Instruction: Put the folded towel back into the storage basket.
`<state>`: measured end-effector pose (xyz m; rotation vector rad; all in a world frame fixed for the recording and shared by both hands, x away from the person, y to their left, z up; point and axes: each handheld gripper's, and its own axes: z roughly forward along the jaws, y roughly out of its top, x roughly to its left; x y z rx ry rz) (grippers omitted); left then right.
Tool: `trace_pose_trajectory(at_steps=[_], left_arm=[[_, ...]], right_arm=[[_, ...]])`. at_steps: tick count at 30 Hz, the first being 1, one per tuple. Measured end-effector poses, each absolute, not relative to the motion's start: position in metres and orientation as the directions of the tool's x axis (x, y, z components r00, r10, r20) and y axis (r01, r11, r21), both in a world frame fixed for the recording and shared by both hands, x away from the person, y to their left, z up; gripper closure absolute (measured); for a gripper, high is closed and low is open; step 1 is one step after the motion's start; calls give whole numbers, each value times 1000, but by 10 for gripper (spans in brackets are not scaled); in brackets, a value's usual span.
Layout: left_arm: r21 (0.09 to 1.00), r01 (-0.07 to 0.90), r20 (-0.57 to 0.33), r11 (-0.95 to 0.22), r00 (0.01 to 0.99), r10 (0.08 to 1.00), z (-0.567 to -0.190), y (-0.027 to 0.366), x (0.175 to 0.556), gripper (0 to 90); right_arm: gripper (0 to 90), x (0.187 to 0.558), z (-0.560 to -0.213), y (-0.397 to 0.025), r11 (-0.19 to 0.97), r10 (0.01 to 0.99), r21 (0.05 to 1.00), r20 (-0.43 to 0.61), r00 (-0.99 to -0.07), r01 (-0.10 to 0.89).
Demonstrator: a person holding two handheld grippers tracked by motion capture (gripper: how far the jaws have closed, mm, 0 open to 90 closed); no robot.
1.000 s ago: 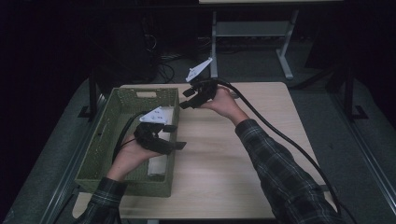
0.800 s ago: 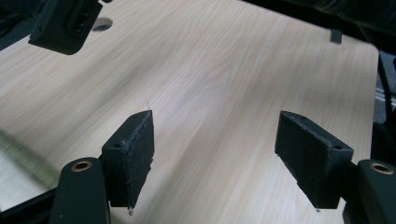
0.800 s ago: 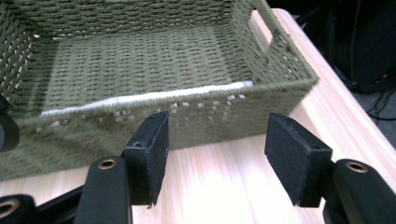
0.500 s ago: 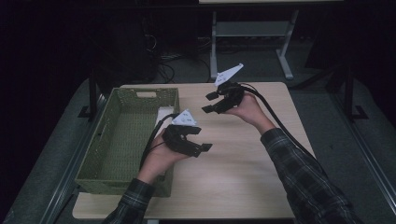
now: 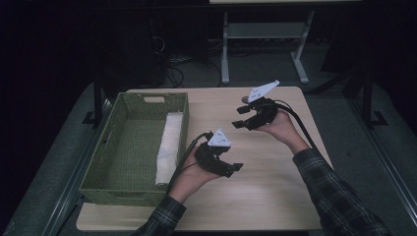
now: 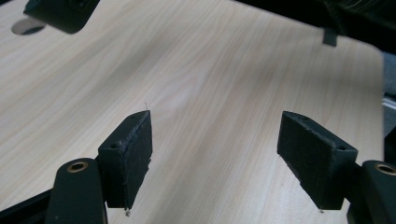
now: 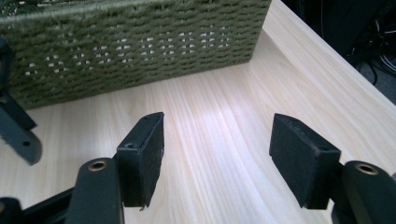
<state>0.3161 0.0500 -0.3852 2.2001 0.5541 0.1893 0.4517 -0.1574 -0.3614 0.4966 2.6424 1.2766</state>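
A green woven basket [image 5: 129,117] stands on the left of the wooden table [image 5: 275,191]. A white folded cloth [image 5: 168,147] lies inside it along its right wall. My left gripper [image 5: 232,169] hovers over the table just right of the basket, open, with nothing between its jaws. In the left gripper view my left gripper [image 6: 217,140] has bare wood under it. My right gripper [image 5: 238,118] is farther back and to the right, open and empty, pointing toward the basket. In the right gripper view my right gripper [image 7: 219,140] faces the basket [image 7: 135,42], a short way off.
A round hole in the tabletop [image 6: 27,26] shows in the left gripper view, beside part of the right gripper [image 6: 60,10]. Cables trail from both grippers. The table's right half and front are bare wood. A metal stand [image 5: 260,44] rises behind the table.
My left gripper has moved right, from above the basket to over the bare table. My right gripper has also drifted right and slightly nearer. The cloth stays in the basket.
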Motion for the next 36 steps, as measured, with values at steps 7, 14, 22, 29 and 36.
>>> trace_pose_trajectory(at_steps=[7, 14, 22, 29, 36], left_arm=[[753, 335, -50, -566, 887, 459, -407, 41, 312, 242], [742, 362, -71, -565, 880, 471, -429, 37, 312, 223], [726, 368, -53, -580, 872, 487, -446, 38, 314, 199], [693, 396, -50, -603, 861, 507, -462, 42, 316, 180], [684, 378, -15, -624, 862, 507, -473, 42, 314, 164]], right_arm=[[312, 443, -388, -173, 570, 396, 780, 15, -918, 258], [297, 432, -411, -190, 561, 436, 774, 25, -900, 293], [284, 421, -435, -208, 540, 488, 762, 62, -871, 357], [263, 408, -454, -218, 539, 520, 745, 72, -851, 392], [229, 390, -477, -224, 547, 574, 721, 45, -817, 425]])
